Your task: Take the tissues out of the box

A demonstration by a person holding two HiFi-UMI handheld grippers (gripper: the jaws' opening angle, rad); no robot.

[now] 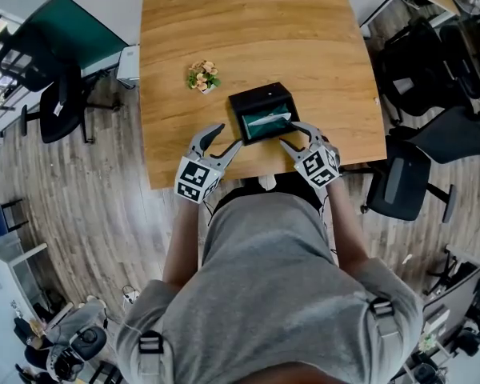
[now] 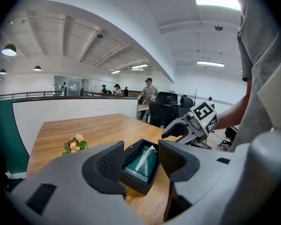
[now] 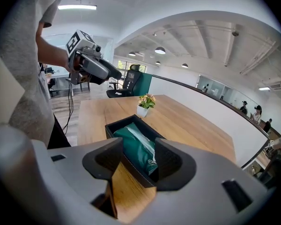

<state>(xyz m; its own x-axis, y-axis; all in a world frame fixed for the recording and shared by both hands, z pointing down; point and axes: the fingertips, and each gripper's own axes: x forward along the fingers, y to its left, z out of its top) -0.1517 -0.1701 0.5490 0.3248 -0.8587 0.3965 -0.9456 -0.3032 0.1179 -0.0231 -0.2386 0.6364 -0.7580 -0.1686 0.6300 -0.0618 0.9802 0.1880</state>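
Note:
A black open box (image 1: 260, 112) sits near the front edge of the wooden table (image 1: 248, 30). Inside it lies a green tissue pack (image 1: 268, 122) with a white tissue poking from its top (image 2: 145, 157) (image 3: 139, 146). My left gripper (image 1: 222, 144) hovers open just left of the box's near corner, nothing between its fingers. My right gripper (image 1: 294, 138) stands open at the box's right near side, also empty. In the left gripper view the box (image 2: 139, 170) lies ahead between the jaws. In the right gripper view the box (image 3: 131, 146) lies just beyond the jaws.
A small potted flower (image 1: 202, 77) stands on the table, left of and beyond the box. Office chairs (image 1: 404, 178) stand to the right of the table, another chair (image 1: 60, 106) to the left. The person's body is close against the table's front edge.

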